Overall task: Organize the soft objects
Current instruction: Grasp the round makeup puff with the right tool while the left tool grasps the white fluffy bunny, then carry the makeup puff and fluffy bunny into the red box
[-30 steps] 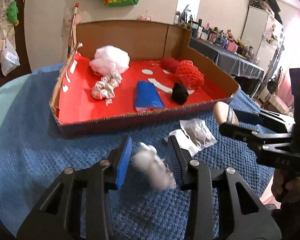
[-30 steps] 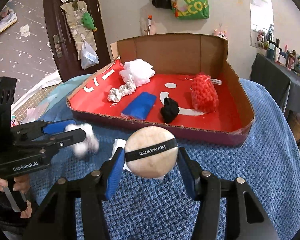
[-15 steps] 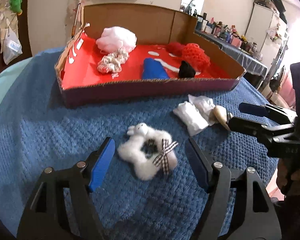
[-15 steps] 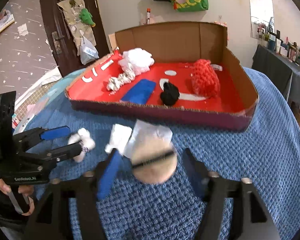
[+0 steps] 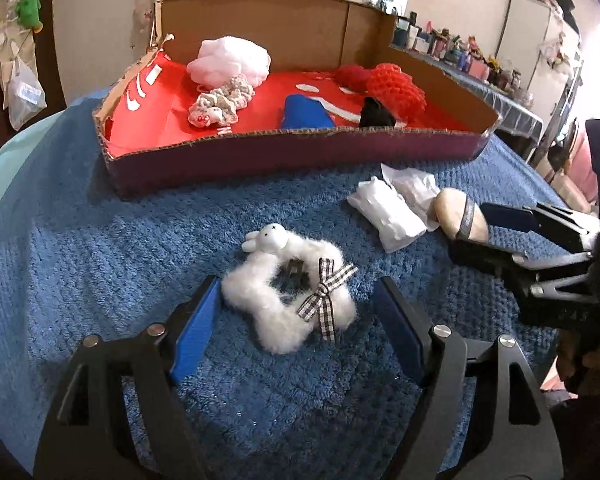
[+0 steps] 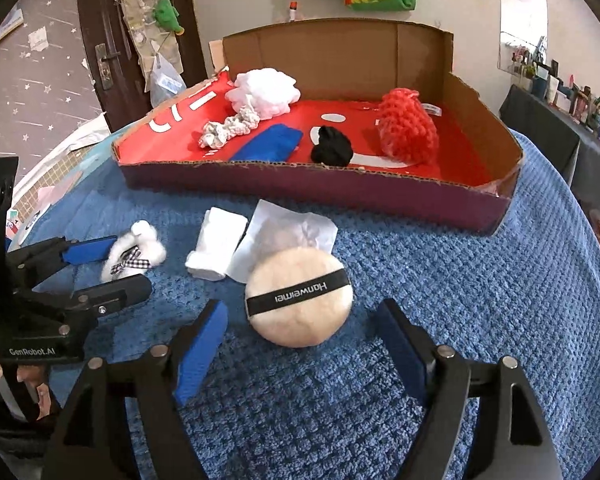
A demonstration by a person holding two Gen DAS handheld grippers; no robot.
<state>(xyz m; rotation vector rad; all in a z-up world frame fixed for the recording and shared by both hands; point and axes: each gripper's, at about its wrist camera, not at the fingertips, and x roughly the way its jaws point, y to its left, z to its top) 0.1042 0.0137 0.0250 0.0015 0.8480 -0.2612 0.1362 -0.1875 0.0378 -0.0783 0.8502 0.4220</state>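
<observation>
A white fluffy hair clip with a checked bow lies on the blue blanket between the open jaws of my left gripper; it also shows in the right wrist view. A beige round powder puff with a black band lies on the blanket between the open jaws of my right gripper, untouched; it also shows in the left wrist view. Neither gripper holds anything. A cardboard box with a red floor stands behind, holding several soft items.
Two white packets lie on the blanket between the puff and the box. In the box lie a white pouf, a scrunchie, a blue cloth, a black ball and a red crochet piece.
Both grippers came down to the blanket and opened. The left one let go of the fluffy clip and the right one let go of the powder puff; both now lie on the blanket.
</observation>
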